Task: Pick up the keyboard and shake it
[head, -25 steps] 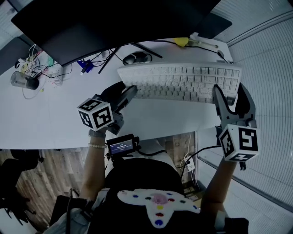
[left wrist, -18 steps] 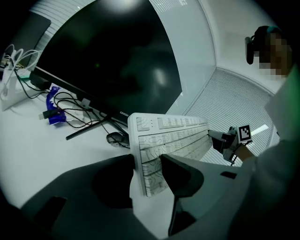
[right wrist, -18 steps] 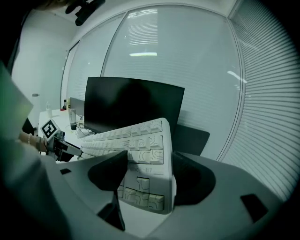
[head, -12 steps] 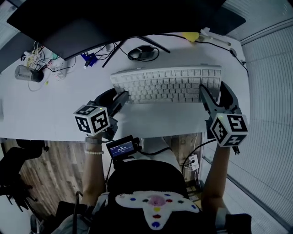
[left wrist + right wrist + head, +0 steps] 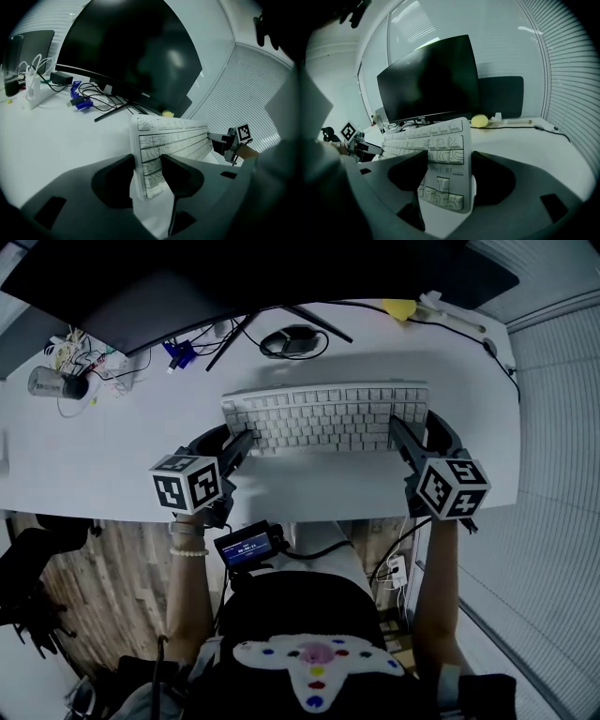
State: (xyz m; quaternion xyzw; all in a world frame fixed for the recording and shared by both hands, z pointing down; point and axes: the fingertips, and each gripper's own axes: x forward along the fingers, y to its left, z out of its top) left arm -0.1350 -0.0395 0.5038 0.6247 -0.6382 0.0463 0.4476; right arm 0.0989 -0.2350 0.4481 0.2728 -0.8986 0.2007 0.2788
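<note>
A white keyboard [image 5: 323,416] is held off the white desk [image 5: 112,465], one gripper at each end. My left gripper [image 5: 239,442] is shut on its left end, and my right gripper [image 5: 412,432] is shut on its right end. In the left gripper view the keyboard [image 5: 164,138] stands edgewise between the dark jaws of the left gripper [image 5: 147,171], which press on both faces. In the right gripper view the number-pad end of the keyboard [image 5: 443,140] is clamped in the right gripper [image 5: 449,174]. Each gripper shows at the far end in the other's view.
A large dark monitor [image 5: 187,277] stands at the back of the desk, with a black mouse [image 5: 289,338] and a yellow object [image 5: 398,308] near its stand. At the back left are cables [image 5: 178,357] and a dark cup [image 5: 52,382]. A slatted wall [image 5: 562,381] is at the right.
Both grippers, still closed on the keyboard, have carried it leftward and nearer to the person. It now sits more level in the head view.
</note>
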